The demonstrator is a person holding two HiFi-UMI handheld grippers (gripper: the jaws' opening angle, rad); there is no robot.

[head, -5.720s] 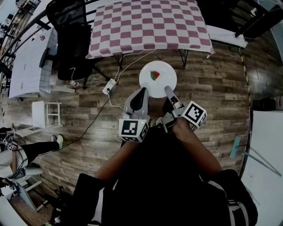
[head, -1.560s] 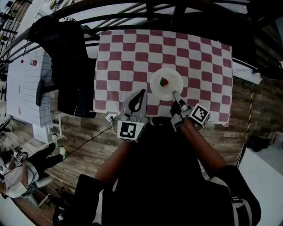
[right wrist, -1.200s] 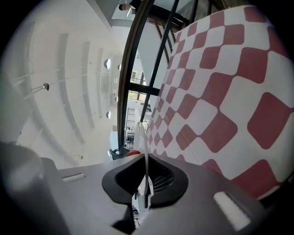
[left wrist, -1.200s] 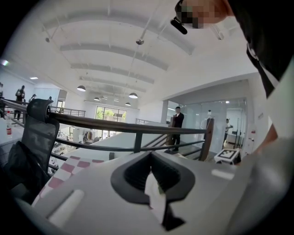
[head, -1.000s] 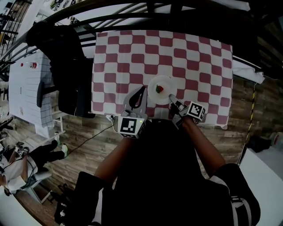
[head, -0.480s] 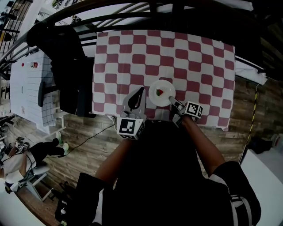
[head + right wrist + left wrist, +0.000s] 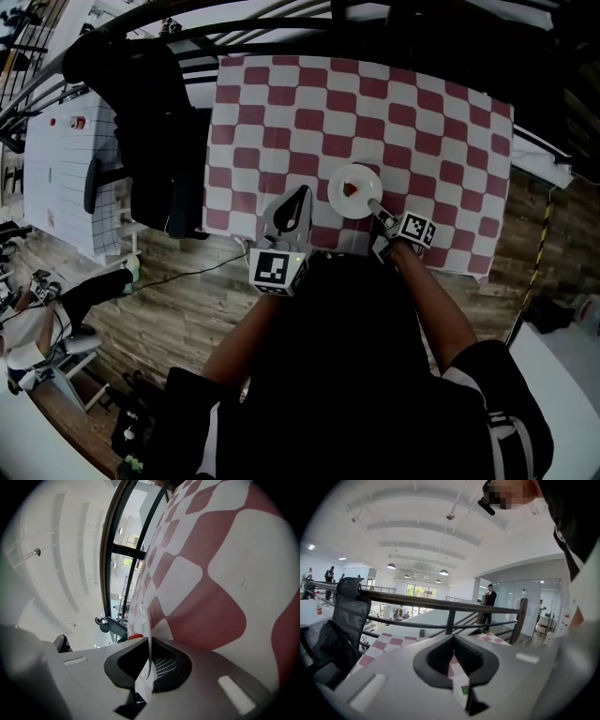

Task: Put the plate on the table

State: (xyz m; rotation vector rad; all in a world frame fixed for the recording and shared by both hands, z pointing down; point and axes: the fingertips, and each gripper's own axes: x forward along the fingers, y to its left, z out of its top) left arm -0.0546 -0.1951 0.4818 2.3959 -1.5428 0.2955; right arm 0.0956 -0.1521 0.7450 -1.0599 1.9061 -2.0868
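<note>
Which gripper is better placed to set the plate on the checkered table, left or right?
Right. The right gripper is shut on the near rim of the plate, over the checkered table. The left gripper is shut on nothing and sits beside the plate.

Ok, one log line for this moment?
right gripper: shut on plate rim | plate: over checkered table, contact unclear | left gripper: shut, empty

Wood-plank floor (image 7: pixel 178 300), black railing (image 7: pixel 417 603) (curved), white ceiling (image 7: pixel 417 531), pendant lamps (image 7: pixel 391 566)
</note>
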